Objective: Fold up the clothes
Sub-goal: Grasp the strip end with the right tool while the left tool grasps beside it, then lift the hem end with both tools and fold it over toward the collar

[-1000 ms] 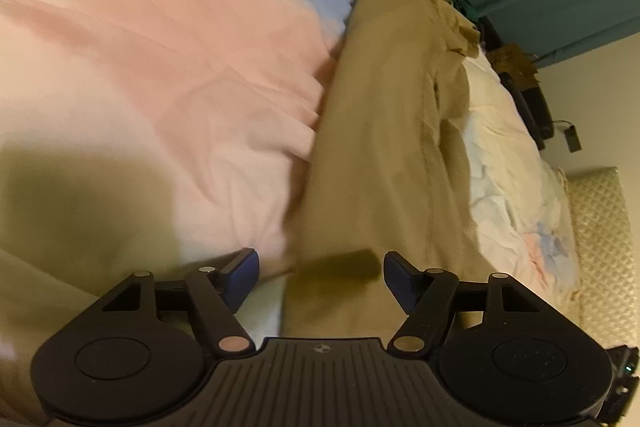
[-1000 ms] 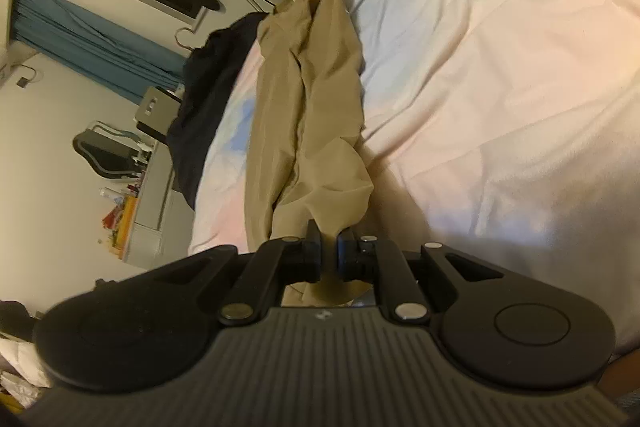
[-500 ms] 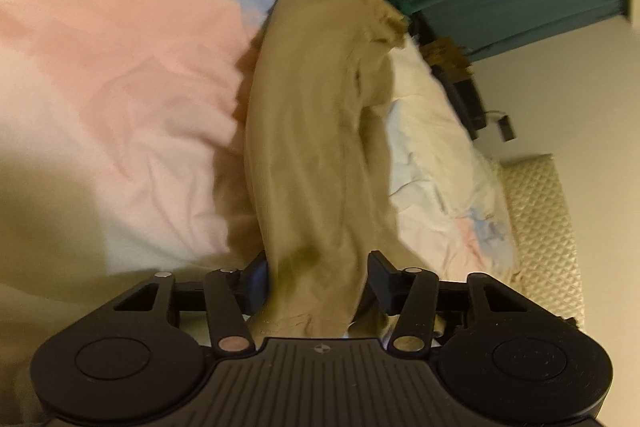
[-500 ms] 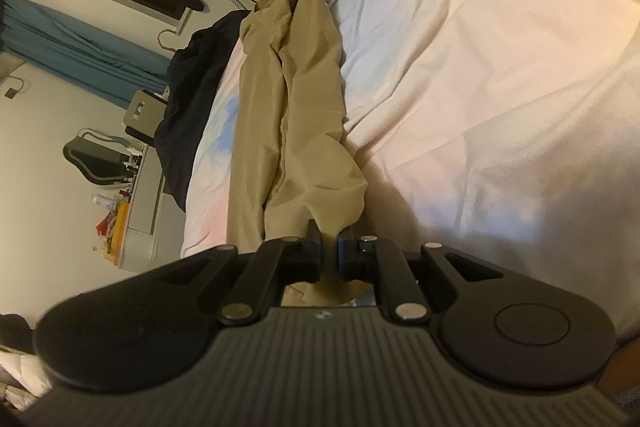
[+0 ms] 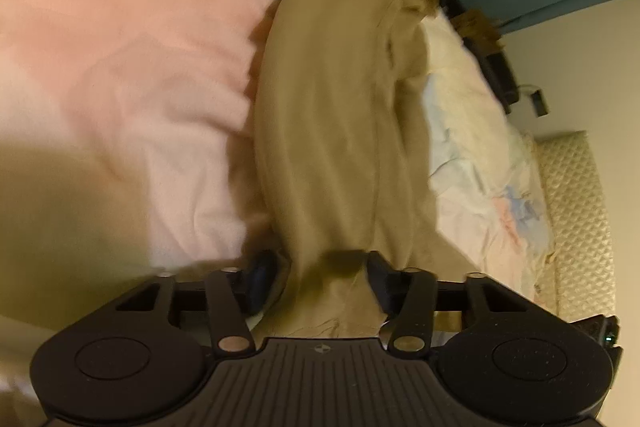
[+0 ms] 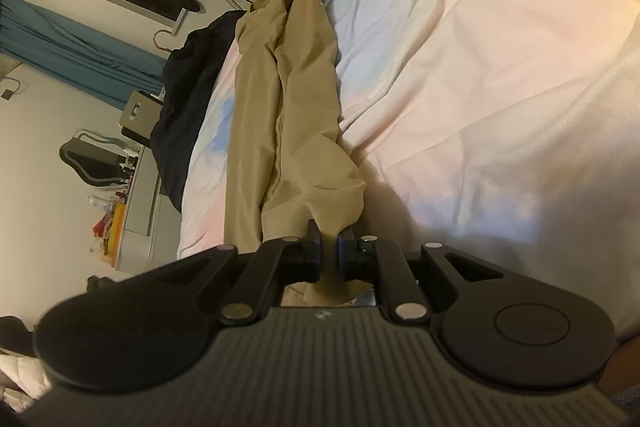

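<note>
Khaki cloth, a pair of trousers [image 5: 336, 115], lies stretched lengthwise along the bed [image 5: 120, 67], its far end bunched near the bed's far edge and its near end lifted off the pastel sheet. The left gripper [image 5: 320, 279] has that near end between its fingers, which stand apart with the fabric filling most of the gap; I cannot tell whether they have yet pinched it. The right gripper [image 6: 329, 255] is clamped tight on the hem of the trousers [image 6: 296, 115], a tab of cloth poking out behind the jaws. Holding both near corners likely keeps the legs taut and aligned for folding them toward the waistband. A dark garment [image 6: 188, 95] lies along the bed's left edge.
</note>
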`<state>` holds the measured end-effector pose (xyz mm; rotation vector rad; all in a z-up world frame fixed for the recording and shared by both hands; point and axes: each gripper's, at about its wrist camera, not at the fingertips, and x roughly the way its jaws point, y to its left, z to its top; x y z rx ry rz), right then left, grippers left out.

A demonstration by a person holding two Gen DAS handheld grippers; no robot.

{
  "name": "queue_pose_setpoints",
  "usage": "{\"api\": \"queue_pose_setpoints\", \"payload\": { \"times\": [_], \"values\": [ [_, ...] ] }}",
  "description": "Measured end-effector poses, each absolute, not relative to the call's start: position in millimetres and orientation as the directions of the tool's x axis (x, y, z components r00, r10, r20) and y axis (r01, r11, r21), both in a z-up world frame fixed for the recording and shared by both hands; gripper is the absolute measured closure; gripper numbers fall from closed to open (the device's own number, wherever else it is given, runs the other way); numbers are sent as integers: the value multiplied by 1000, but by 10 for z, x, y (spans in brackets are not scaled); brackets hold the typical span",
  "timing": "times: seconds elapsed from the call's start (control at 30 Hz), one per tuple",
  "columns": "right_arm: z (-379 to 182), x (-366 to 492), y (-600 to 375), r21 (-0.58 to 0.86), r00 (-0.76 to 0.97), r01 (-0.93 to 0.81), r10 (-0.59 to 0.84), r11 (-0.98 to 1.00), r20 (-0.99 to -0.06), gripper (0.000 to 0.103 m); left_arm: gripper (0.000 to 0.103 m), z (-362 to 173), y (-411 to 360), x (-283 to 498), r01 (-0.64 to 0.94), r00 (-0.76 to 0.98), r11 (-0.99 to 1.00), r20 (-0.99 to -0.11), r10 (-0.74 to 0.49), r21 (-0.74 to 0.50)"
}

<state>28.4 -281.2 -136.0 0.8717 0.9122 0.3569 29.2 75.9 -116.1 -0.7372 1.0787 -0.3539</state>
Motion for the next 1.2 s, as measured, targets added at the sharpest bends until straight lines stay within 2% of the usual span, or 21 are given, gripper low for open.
{"api": "queue_pose_setpoints", "payload": {
  "times": [0.17, 0.27, 0.4, 0.53, 0.57, 0.63, 0.7, 0.73, 1.0, 1.2],
  "values": [
    [-1296, 249, -2816, 800, 620, 42, 613, 598, -491, 92, 67, -979, 859, 237, -15, 562, 632, -529, -636, -775],
    [-1252, 222, -2826, 813, 641, 19, 617, 582, -457, 92, 67, -1008, 808, 253, -26, 529, 637, -551, -646, -771],
    [-1293, 249, -2803, 803, 623, 45, 612, 595, -488, 92, 67, -1180, 756, 311, -111, 429, 655, -630, -647, -747],
    [-1315, 268, -2799, 795, 620, 56, 603, 604, -502, 92, 67, -1241, 821, 365, -133, 401, 660, -649, -647, -740],
    [-1311, 264, -2800, 799, 622, 53, 606, 599, -496, 92, 70, -1239, 825, 371, -132, 397, 661, -650, -648, -739],
    [-1304, 255, -2803, 806, 628, 47, 611, 590, -483, 92, 89, -1198, 822, 397, -118, 391, 666, -651, -651, -737],
    [-1264, 247, -2816, 811, 632, 38, 614, 584, -472, 92, 97, -1136, 823, 428, -102, 393, 667, -646, -654, -738],
    [-1241, 251, -2824, 815, 633, 41, 616, 578, -469, 92, 101, -1078, 835, 425, -95, 409, 658, -632, -658, -747],
    [-508, 207, -2830, 779, 675, -109, 622, 617, -398, 92, 101, -244, 1023, 249, 13, 575, 567, -458, -678, -823],
    [-29, -89, -2953, 735, 698, -215, 627, 643, -344, 92, 101, 295, 1042, -203, 81, 628, 549, -385, -676, -832]
  ]
}}
